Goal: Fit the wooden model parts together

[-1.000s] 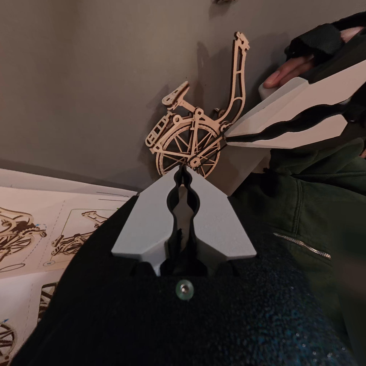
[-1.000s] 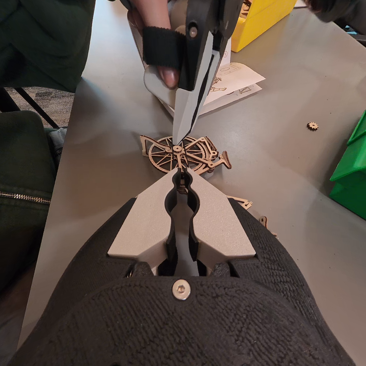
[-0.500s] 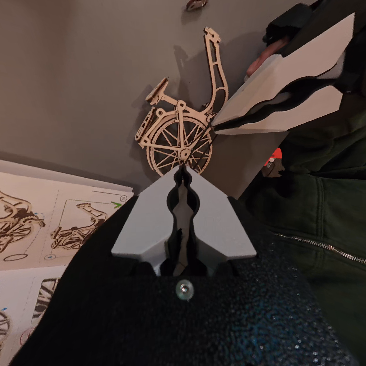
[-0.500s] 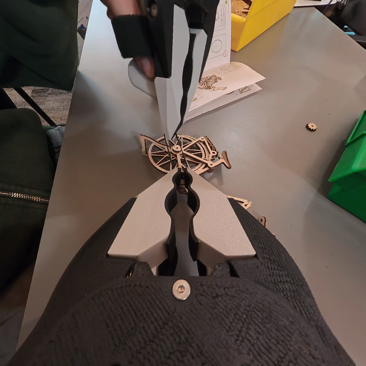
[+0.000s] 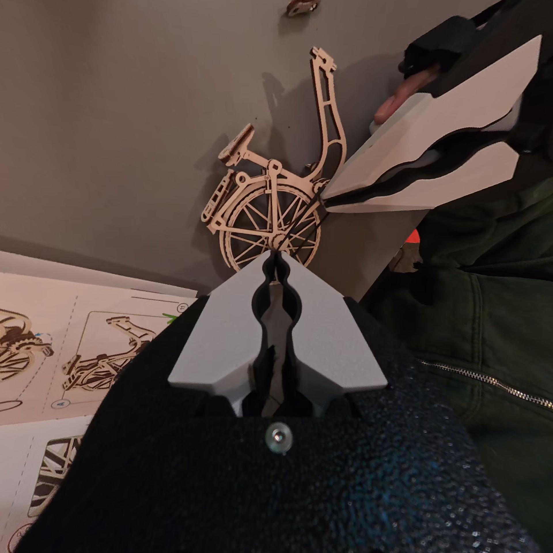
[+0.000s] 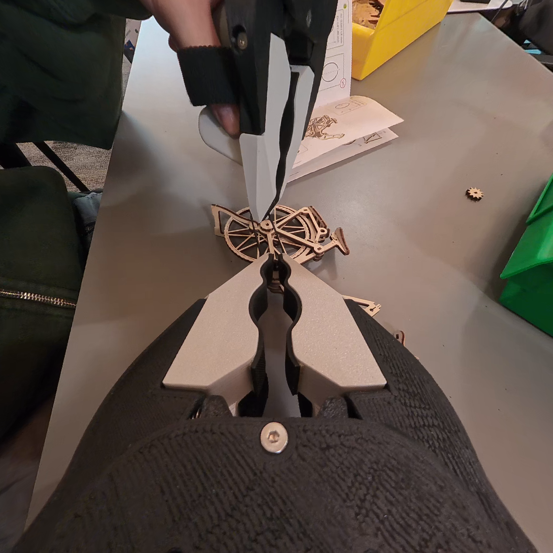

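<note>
Wooden bicycle model, half built, lies flat on the grey table near the edge by the person in a dark green jacket. Its spoked rear wheel, frame, rack and saddle are already joined, and a curved fork arm sticks out from it; no front wheel or handlebar shows on it.

Both grippers meet over the wheel. The left gripper comes down onto the hub with its jaws all but closed, and the right gripper works at the wheel's near rim, its jaws likewise nearly shut. A thin black loop, seemingly a band, runs between the two tips across the hub. Each tip appears to pinch it, though the contact is too fine to confirm.

Judging by this, the step in hand is seating the band on the hub, with much of the build still ahead. Loose parts remain: a small gear well apart toward the green bin, and flat pieces beside the right gripper. An instruction sheet lies farther along the table, before a yellow bin near the far edge.
</note>
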